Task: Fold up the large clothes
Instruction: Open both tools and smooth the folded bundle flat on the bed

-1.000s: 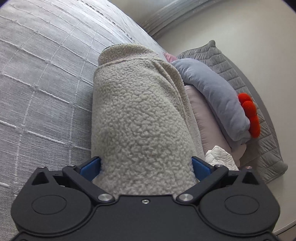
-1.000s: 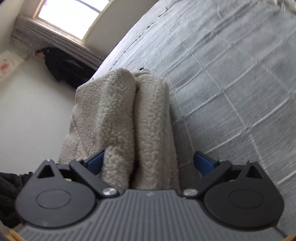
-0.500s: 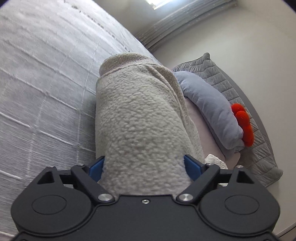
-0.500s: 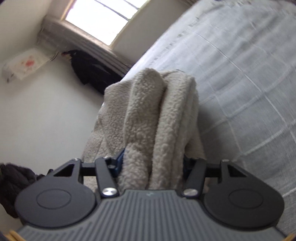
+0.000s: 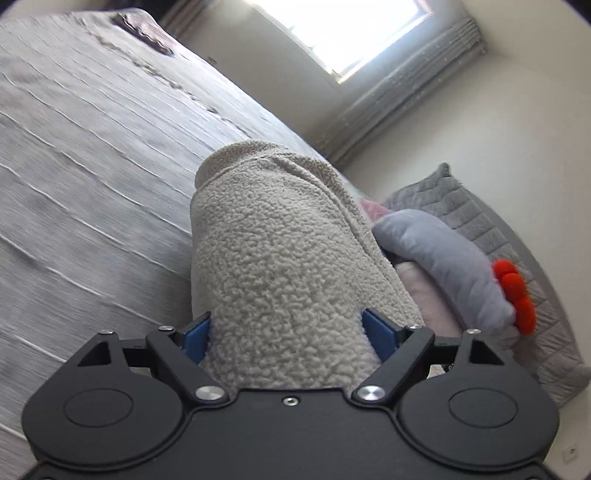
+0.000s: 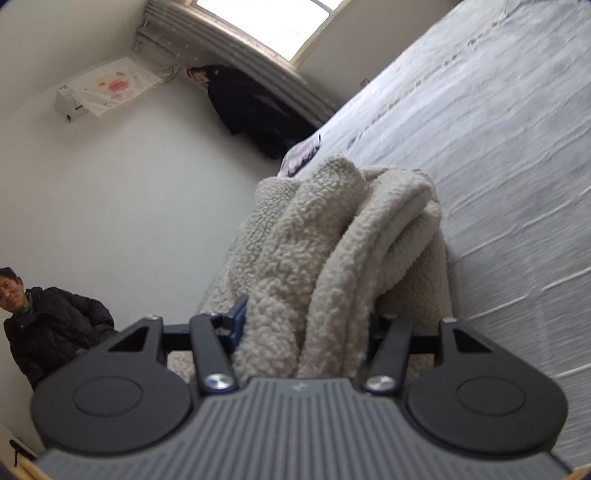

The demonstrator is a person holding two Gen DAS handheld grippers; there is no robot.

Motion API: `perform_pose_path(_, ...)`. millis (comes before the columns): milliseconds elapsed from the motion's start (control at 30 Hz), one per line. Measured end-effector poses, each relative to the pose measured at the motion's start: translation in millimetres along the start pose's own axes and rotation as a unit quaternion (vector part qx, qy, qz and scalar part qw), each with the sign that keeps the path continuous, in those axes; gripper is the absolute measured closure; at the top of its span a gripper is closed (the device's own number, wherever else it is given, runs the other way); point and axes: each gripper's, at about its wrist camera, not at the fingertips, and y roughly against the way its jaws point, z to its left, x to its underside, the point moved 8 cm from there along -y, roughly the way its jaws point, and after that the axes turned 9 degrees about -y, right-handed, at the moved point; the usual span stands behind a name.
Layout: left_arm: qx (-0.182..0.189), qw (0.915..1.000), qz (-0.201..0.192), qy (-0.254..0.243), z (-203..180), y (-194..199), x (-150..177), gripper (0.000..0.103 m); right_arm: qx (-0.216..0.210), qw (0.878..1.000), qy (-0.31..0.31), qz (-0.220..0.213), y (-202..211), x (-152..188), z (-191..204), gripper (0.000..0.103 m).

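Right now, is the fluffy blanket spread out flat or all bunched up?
Bunched up. The cream fleece shows several thick folds stacked side by side, pinched in the right gripper; the left gripper clamps a rounded bundle of it.

Counting by kind, both wrist views:

- One cream fleece garment (image 5: 280, 266) showing, folded in thick layers.
- Two grippers showing: left gripper (image 5: 290, 332), right gripper (image 6: 306, 325).
- One bed (image 5: 92, 177) lying under garment.
- Two grey pillows sitting far right: quilted one (image 5: 476, 218), smooth one (image 5: 443, 254).
- One pink cushion (image 5: 424, 291) peeking out.
- One window (image 5: 343, 33) glowing.
- One person (image 6: 48, 325) standing near left.
- One wall air conditioner (image 6: 107, 88) hanging.
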Motion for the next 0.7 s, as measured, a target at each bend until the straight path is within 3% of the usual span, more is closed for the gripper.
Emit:
perform_pose_path(100,-0.047,0.9982,0.023,-0.028,24,-2,11,0.019,0.036,0.999,0.006,0.014,-22,14,-15,0.038)
perform_pose_path(167,-0.043,0.9979,0.014,-0.046,27,2,15,0.018,0.043,0.999,0.005,0.013,-23,19,-22,0.030)
perform_pose_path(300,-0.047,0.9957,0.001,-0.079,18,10,8,0.019,0.063,0.998,0.017,0.001,-5,11,-17,0.029)
perform_pose_path(567,-0.072,0.9806,-0.025,-0.180,-17,11,-16,0.022,0.154,0.979,0.114,-0.072,23,-2,45,0.030)
perform_pose_path(700,-0.076,0.9780,-0.023,-0.193,-27,-4,-24,0.022,0.143,0.976,0.140,-0.091,8,-6,86,0.030)
